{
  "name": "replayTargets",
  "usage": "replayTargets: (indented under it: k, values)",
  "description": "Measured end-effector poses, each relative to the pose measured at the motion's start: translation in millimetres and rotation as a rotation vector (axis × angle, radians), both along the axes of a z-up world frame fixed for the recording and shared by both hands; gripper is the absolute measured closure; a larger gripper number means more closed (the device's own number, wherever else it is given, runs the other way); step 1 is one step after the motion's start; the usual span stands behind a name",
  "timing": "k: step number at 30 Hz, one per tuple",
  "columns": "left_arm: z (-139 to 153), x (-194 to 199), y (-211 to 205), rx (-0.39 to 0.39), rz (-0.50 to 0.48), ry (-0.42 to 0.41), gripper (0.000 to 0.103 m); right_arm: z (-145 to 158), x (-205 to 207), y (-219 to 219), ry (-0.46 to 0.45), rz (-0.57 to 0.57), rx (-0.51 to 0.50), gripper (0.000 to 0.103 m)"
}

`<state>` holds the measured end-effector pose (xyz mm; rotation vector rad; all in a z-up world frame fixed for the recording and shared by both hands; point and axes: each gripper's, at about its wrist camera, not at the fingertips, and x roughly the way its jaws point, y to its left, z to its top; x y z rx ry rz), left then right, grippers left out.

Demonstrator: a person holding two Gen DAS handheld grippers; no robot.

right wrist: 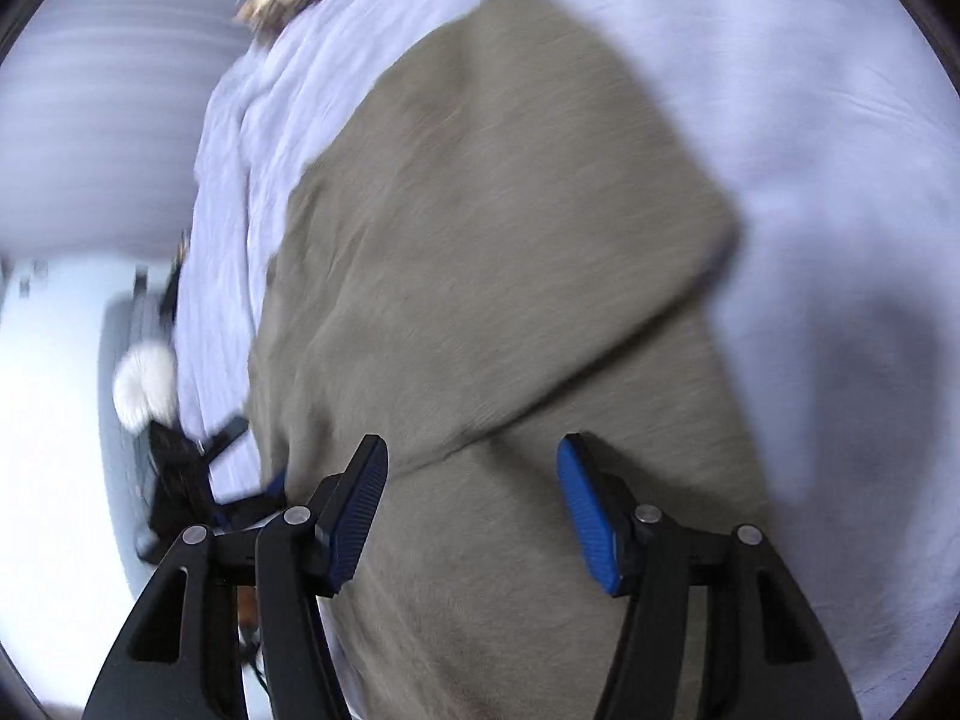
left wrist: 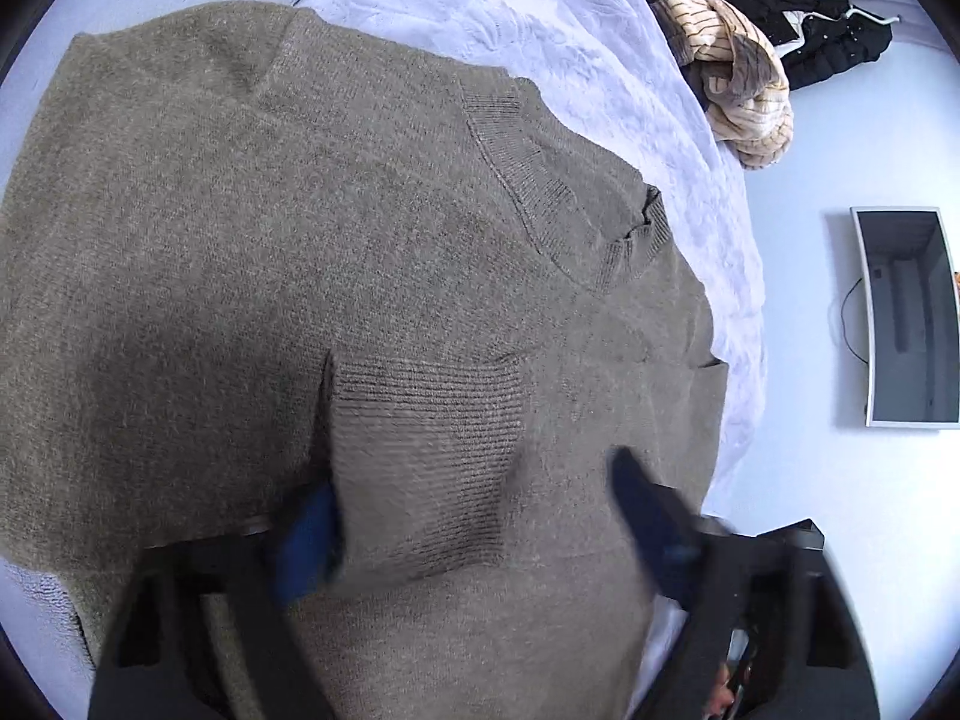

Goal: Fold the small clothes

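An olive-grey knit sweater [left wrist: 360, 252] lies flat on a white bedspread [left wrist: 540, 18], its ribbed collar [left wrist: 558, 192] towards the right. A sleeve is folded over the body, with its ribbed cuff [left wrist: 432, 414] between my left fingers. My left gripper [left wrist: 474, 510] is open just above the cuff, its left blue pad partly under a fabric edge. In the right wrist view the sweater [right wrist: 492, 228] shows with a folded flap across it. My right gripper [right wrist: 474, 510] is open and empty over the sweater's lower part. The left gripper [right wrist: 198, 480] also shows at the sweater's left edge.
A pile of clothes, striped beige [left wrist: 738, 84] and black [left wrist: 828, 36], lies at the bed's far end. A white-framed screen [left wrist: 906, 318] hangs on the wall right of the bed. Bare bedspread [right wrist: 810, 90] surrounds the sweater. A white fluffy object [right wrist: 144, 384] sits beyond the bed's left edge.
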<state>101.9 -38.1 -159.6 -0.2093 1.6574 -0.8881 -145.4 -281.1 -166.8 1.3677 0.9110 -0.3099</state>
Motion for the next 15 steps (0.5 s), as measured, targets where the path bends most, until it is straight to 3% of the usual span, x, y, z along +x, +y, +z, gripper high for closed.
replayTargets:
  k: [1,3,7,10,15]
  values:
    - [-2,0,-1,0.011,-0.004,0.003,0.064,-3,-9,-8,-0.014,-0.054,0.015,0.039]
    - [-4,0,-3,0.008,-0.019,0.020,0.093,-11,-25,-25,-0.059,-0.184,0.058,0.039]
    - [21,9,-7,-0.063,-0.025,-0.027,0.093,-23,-35,-43,-0.131,-0.327,0.141,0.038]
    - [47,26,-6,-0.139,-0.002,-0.076,0.093,-20,-34,-53,-0.168,-0.349,0.159,0.032]
    - [46,42,4,-0.080,-0.007,-0.119,0.093,-15,-17,-52,-0.174,-0.280,0.151,0.029]
